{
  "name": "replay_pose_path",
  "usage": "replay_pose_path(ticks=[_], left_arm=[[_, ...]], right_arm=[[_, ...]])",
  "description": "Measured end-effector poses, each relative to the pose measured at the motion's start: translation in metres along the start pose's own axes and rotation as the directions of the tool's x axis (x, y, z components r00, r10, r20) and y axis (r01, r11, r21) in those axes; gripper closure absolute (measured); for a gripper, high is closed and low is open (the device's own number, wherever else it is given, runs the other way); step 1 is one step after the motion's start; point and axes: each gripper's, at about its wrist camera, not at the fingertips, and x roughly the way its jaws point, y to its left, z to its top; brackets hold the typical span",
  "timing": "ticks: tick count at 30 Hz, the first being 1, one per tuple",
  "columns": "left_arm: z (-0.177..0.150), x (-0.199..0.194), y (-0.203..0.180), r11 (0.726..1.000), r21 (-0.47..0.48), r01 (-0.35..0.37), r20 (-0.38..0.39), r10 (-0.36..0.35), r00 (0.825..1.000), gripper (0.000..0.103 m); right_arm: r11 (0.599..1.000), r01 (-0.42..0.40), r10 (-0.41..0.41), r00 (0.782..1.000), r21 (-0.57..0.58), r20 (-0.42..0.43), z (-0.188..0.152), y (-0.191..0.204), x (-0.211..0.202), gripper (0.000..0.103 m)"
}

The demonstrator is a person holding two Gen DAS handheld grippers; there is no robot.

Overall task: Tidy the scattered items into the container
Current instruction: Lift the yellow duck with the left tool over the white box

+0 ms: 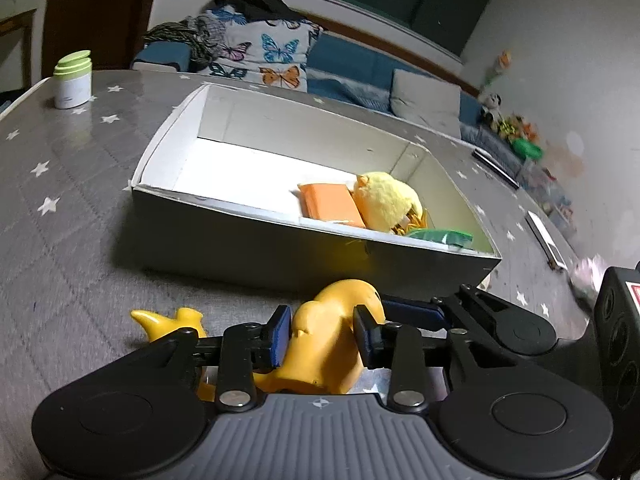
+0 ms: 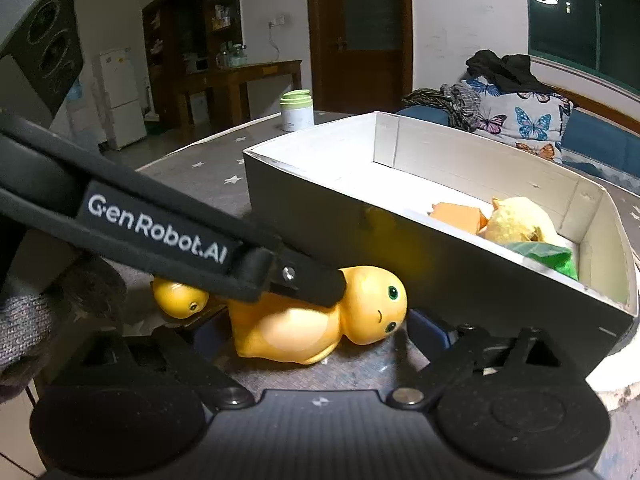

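The left gripper (image 1: pixel 322 334) is closed on the yellow dinosaur toy (image 1: pixel 328 344), its blue-padded fingers (image 1: pixel 281 334) pressed against either side of the toy's body. The toy lies on its side on the table (image 1: pixel 60 208), just in front of the near wall of the white box (image 1: pixel 248 240). From the right wrist view the toy's (image 2: pixel 320 320) round head with green eyes points toward the box (image 2: pixel 400 240), and the left gripper's black finger (image 2: pixel 304 280), marked GenRobot.AI, crosses over its neck. The toy's tail tip (image 1: pixel 150 320) sticks out to the left of the left gripper.

The right gripper (image 2: pixel 320 332) sits low on the table with its jaws spread wide on either side of the toy, not touching it.

Inside the box, toward its right end, lie an orange block (image 1: pixel 332 204), a yellow plush chick (image 1: pixel 388 200) and a green packet (image 1: pixel 440 236), all close together. A white jar with a green lid (image 1: pixel 74 80) stands near the far left corner of the table, well apart from the box.
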Motion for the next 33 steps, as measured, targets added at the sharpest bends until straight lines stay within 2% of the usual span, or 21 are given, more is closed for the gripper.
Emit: replay_pose_path(ticks=[3, 9, 12, 15, 26, 33], left_arm=[[0.004, 0.002, 0.001, 1.000, 0.017, 0.012, -0.023, -0.011, 1.000, 0.066], [0.009, 0.006, 0.013, 0.997, -0.024, 0.070, -0.071, -0.071, 0.995, 0.062], [0.009, 0.012, 0.013, 0.997, 0.001, 0.080, -0.106, -0.080, 0.991, 0.057], [0.008, 0.012, 0.014, 0.996, 0.001, 0.084, -0.106, -0.084, 0.991, 0.057], [0.004, -0.014, -0.005, 0.998, 0.036, 0.048, -0.060, -0.046, 0.997, 0.058], [0.033, -0.043, -0.028, 0.995, 0.087, 0.039, 0.019, -0.041, 0.999, 0.058]], right_arm=[[1.000, -0.001, 0.001, 1.000, 0.000, 0.000, 0.001, 0.000, 0.002, 0.009], [1.000, -0.001, 0.001, 1.000, 0.002, 0.001, 0.001, -0.002, 0.004, 0.009], [1.000, 0.000, 0.000, 1.000, 0.003, 0.003, 0.001, -0.002, 0.004, 0.009], [1.000, -0.003, 0.003, 1.000, 0.011, 0.003, 0.001, -0.003, 0.005, 0.009], [1.000, -0.010, 0.010, 1.000, 0.002, 0.024, -0.001, 0.003, -0.011, 0.010], [0.999, -0.005, 0.009, 0.997, -0.040, 0.082, 0.027, 0.004, -0.042, 0.010]])
